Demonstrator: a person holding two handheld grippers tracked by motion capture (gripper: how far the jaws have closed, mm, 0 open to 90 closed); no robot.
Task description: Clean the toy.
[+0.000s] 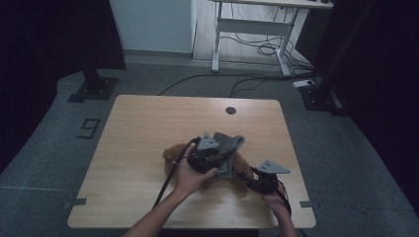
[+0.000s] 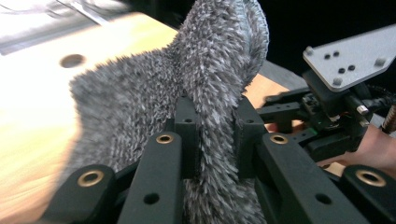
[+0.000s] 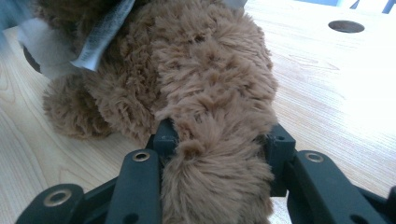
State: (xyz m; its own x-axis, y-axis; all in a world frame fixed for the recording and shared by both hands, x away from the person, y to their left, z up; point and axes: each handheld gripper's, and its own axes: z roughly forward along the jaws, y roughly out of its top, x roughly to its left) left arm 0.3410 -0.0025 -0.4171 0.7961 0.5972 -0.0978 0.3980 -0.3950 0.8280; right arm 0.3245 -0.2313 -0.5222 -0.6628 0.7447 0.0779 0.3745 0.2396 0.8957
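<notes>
on the light wooden table (image 1: 138, 148), toward its near right part, a brown plush toy (image 3: 205, 84) is seen lying with a grey fuzzy cloth (image 2: 187, 93) raised over it. the left hand-held gripper (image 2: 215, 123) is clamped on a fold of the grey fuzzy cloth, which is pinched upright between the two black jaws and lifted off the table; in the high view this hand-held gripper is held just above the toy by the left hand (image 1: 190, 175). the right hand-held gripper (image 3: 219, 140) is closed on a brown furry limb of the plush toy, the fur being squeezed between its jaws low beside the table surface. a white fabric tag (image 3: 100, 35) is seen hanging from the toy. a round cable hole (image 1: 230, 110) is set in the far part of the table, well apart from the toy. a white desk frame (image 1: 247, 29) with cables is seen on the floor beyond.
</notes>
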